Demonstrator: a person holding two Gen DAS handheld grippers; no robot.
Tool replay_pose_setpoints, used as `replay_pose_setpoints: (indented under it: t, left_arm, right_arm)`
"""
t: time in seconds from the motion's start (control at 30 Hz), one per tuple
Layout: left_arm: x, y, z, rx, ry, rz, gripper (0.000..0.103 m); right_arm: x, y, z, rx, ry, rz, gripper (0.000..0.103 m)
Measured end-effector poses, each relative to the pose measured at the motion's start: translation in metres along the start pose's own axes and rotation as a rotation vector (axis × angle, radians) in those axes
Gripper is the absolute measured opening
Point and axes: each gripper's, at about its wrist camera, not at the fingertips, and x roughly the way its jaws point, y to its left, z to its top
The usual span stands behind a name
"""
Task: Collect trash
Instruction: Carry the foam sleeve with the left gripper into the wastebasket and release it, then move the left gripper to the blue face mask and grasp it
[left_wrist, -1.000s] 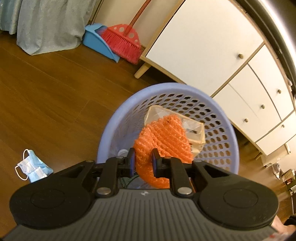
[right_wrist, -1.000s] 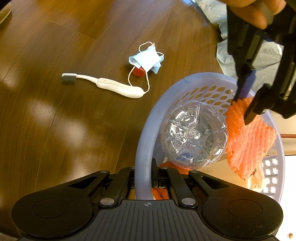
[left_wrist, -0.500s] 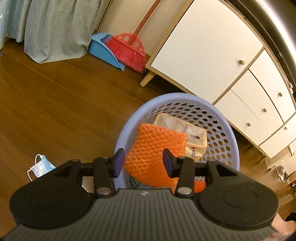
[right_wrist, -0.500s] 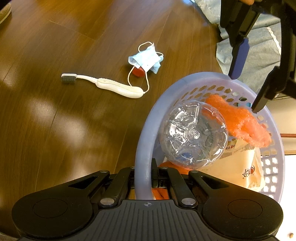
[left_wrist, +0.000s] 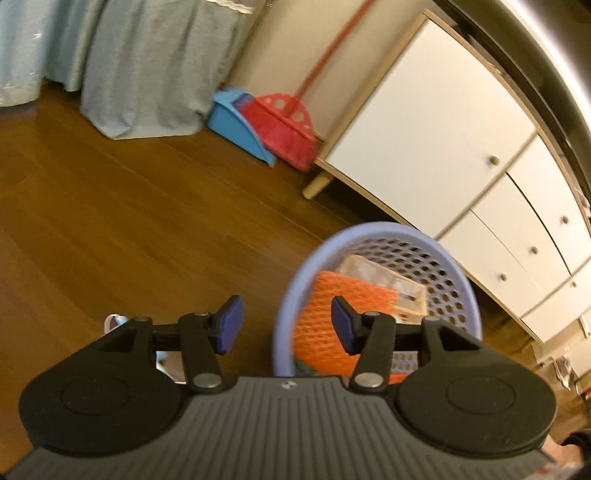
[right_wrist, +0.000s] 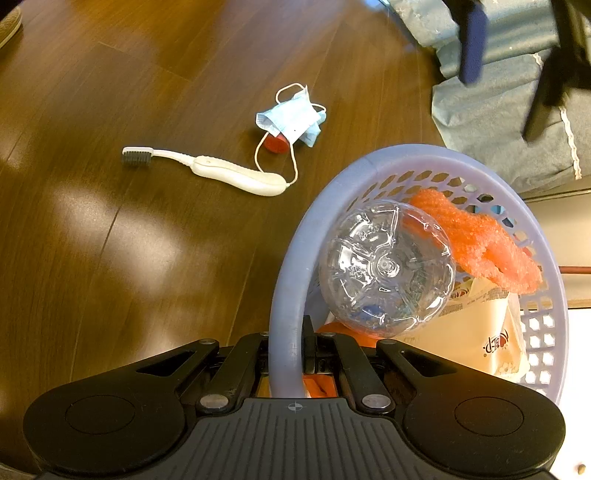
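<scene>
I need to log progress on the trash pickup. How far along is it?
Done: the orange foam net, clear bottle and a printed bag lie in the purple basket. In hand: the right gripper clamps the basket rim; the left gripper is open and empty. Left: the face mask, red cap and toothbrush on the floor.

Left gripper (left_wrist: 286, 325): black linkage arms, blue finger pads (left_wrist: 229, 323), silver screws, grey ribbed body. Right gripper (right_wrist: 299, 354): same black-grey build.
</scene>
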Motion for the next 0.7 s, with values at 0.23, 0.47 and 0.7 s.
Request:
replay_pose_setpoints:
  t: [0.23,0.47,0.7]
  left_arm:
    - [-0.01,0.052,-0.008,-0.057,-0.015,0.132,0.049]
    - [-0.009,0.084,-0.028,-0.069,0.013,0.211,0.053]
    - [0.008,0.103,-0.054,-0.062,0.071,0.234,0.055]
  right_arm:
    - [0.0,-0.001,0.0,0.0,-0.001,0.0,0.0]
    - [0.0,-0.001,0.0,-0.001,-0.001,0.0,0.0]
    - [0.001,0.0,-0.001,-0.004,-0.003,0.001,0.0]
